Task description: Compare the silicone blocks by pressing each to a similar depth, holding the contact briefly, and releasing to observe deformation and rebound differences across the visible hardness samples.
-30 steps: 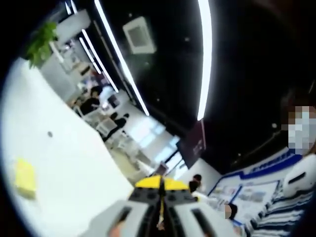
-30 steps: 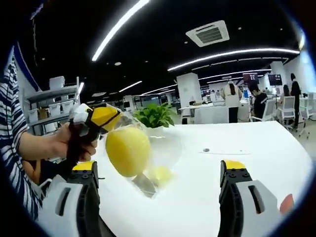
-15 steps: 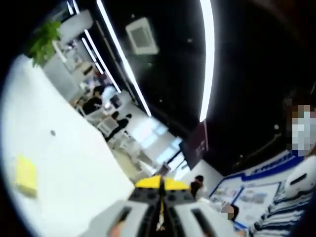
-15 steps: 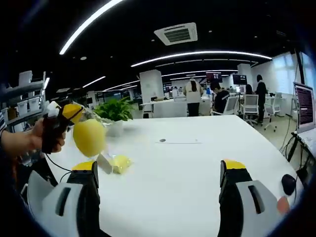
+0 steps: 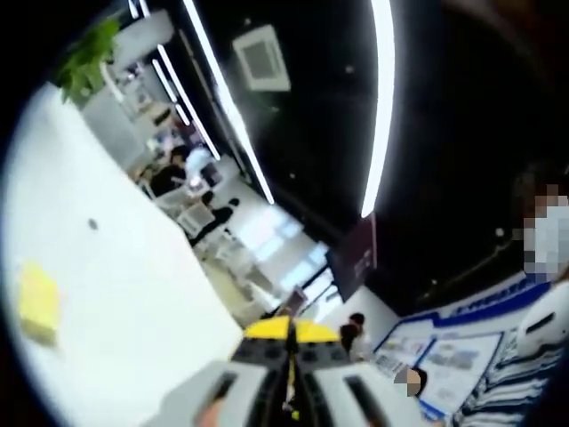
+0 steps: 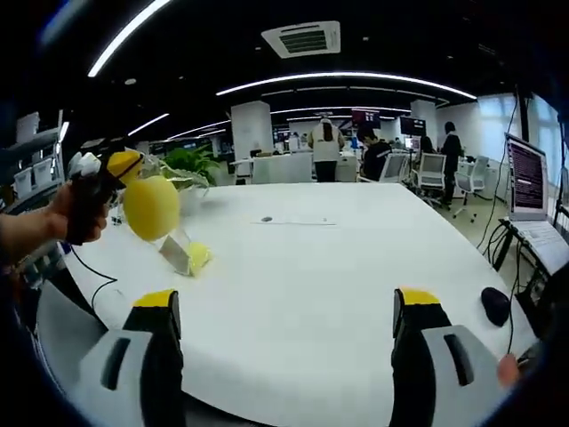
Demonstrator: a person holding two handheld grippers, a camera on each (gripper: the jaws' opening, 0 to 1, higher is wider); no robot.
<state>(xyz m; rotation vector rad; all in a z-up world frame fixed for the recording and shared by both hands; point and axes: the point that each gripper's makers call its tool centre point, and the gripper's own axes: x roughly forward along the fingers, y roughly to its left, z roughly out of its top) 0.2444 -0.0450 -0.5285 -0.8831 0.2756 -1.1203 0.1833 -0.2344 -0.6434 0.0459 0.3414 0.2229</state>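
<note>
Right claw (image 6: 283, 311) wide open, holding nothing; its two yellow-tipped jaws rise from the bottom of the right gripper view, well apart, over the white bench (image 6: 311, 267).

Left claw (image 5: 289, 334) has its jaws pressed together, yellow tips meeting. In the right gripper view the left claw (image 6: 124, 169) is up at the left, held in a hand (image 6: 67, 213), above the bench edge. A yellow rounded lump (image 6: 151, 206) hangs right under its tip, lifted off the bench. It looks wrapped in clear film or a bag, but the view is too soft to be sure, and I cannot tell whether the jaws pinch the lump itself or the wrapping.

Below the lump, on the bench, a small yellow block (image 6: 197, 258) lies touching a grey flat piece (image 6: 175, 255) that leans tilted. In the left gripper view, a yellow block (image 5: 37, 302) lies on the bench (image 5: 116, 294) at far left, blurred.

Farther out: a small dark dot (image 6: 266, 219) mid-bench, a potted plant (image 6: 187, 165) at the far left edge, a black mouse (image 6: 494, 305) and a laptop (image 6: 532, 191) at the right. A black cable (image 6: 89, 276) runs down from the hand. People and office chairs stand in the background under strip lights.
</note>
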